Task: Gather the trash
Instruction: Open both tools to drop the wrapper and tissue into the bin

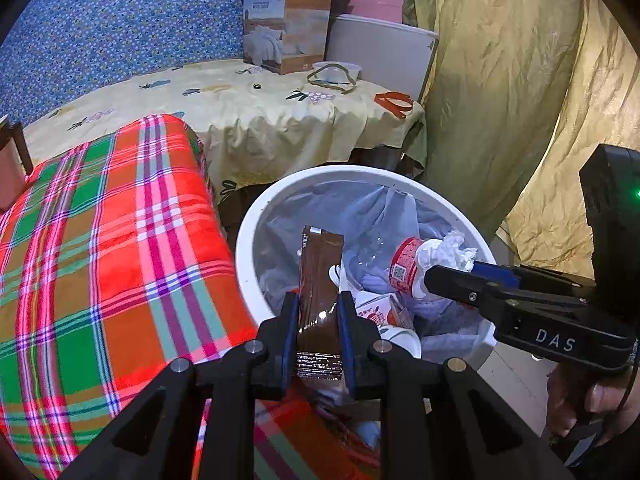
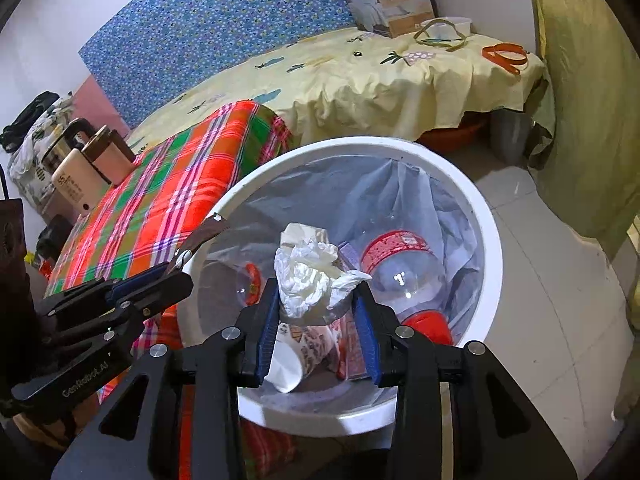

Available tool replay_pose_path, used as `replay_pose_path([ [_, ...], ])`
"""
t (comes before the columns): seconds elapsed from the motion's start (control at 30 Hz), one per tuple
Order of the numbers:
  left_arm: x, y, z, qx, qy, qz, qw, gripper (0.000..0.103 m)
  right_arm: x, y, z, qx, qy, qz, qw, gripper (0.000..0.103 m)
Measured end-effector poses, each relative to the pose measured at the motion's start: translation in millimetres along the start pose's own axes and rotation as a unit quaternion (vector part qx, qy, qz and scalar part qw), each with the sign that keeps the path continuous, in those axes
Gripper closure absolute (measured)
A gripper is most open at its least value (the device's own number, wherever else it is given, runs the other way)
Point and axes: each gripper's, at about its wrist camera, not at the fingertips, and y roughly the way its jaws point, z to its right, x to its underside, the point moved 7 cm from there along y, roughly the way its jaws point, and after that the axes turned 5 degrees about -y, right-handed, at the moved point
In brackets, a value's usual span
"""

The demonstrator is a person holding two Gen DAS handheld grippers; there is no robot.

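**Desk:** What are both tongs doing over the bin?

**Photographer:** The left tongs (image 1: 318, 312) are clenched on a brown foil wrapper (image 1: 320, 276), pinched near its lower end so the long free end stands out ahead of them, over the rim of the white bin (image 1: 248, 240). The right tongs (image 2: 318, 320) carry a crumpled white tissue (image 2: 310, 280) between their blue pads (image 2: 267, 320); it looks loosely cradled rather than squeezed, and I'd judge it is about to drop.

**Desk:** Why held there?

**Photographer:** Both pieces hang above the bin's lined mouth, so letting go should land them inside. Directly below the right tongs lie a clear bottle with a red label (image 2: 400, 268) and a paper cup (image 2: 304, 352), already collected.

**Desk:** And beside them?

**Photographer:** A plaid blanket (image 1: 120, 240) lies to the left of the left tongs, touching the bin's side. The wrapper's free end sits close to the rim, so it could catch.
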Motion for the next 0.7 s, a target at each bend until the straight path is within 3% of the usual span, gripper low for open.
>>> replay_pose_path([
  [0.03, -0.4, 0.5, 0.7, 0.001, -0.001, -0.001, 1.0000, 0.080, -1.1, 0.2, 0.1, 0.001, -0.001, 0.002, 1.000, 0.063],
  [0.1, -2.5, 0.9, 1.4, 0.005, -0.003, 0.002, 1.0000, 0.063, -2.6, -2.4, -0.3, 0.002, -0.003, 0.008, 1.000, 0.059],
  [0.13, -3.0, 0.0, 1.1, 0.007, -0.003, 0.006, 1.0000, 0.062, -3.3, -3.7, -0.6, 0.002, -0.004, 0.011, 1.000, 0.058],
  [0.27, -3.4, -7.3, -0.4, 0.010, -0.007, 0.013, 0.9998, 0.062, -4.3, -7.8, -2.8, 0.005, -0.009, 0.018, 1.000, 0.052],
  [0.7, 13.1, -44.4, -8.0, 0.002, -0.017, 0.033, 0.9993, 0.062, 4.1, -34.1, -26.2, 0.012, -0.021, 0.034, 0.999, 0.052],
])
